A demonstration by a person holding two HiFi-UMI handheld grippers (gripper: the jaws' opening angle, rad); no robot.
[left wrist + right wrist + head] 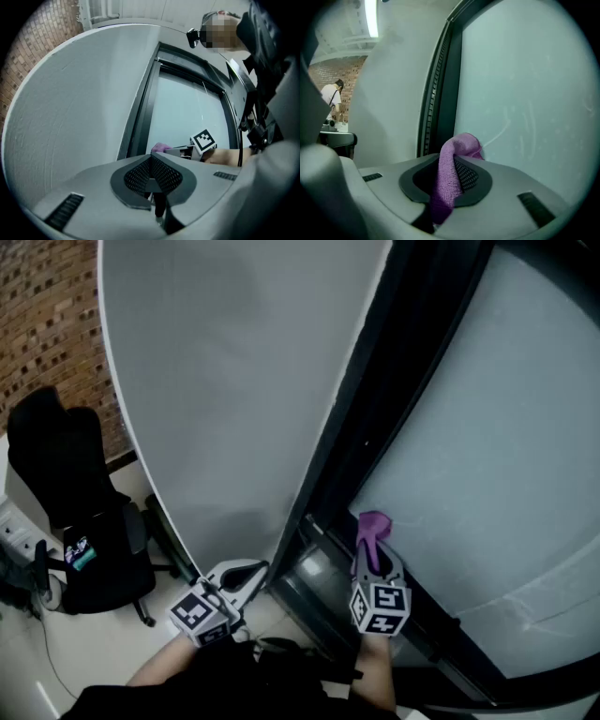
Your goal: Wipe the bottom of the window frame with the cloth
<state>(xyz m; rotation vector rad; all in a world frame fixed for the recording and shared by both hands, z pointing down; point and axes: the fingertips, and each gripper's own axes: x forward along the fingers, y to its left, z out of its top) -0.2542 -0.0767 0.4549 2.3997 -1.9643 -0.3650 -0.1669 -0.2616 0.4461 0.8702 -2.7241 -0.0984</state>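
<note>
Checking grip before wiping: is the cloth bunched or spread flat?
Bunched: the cloth is pinched into a narrow fold between the jaws of the right gripper.

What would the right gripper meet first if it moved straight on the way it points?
Most likely the window glass, just beside the dark frame. The purple cloth clamped in the right gripper would touch first. Depth is unclear.

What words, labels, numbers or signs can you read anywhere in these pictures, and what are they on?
None can be read.
The left gripper and right gripper carry only square markers, no letters.
A pale patch on the black chair is too small to read.
</note>
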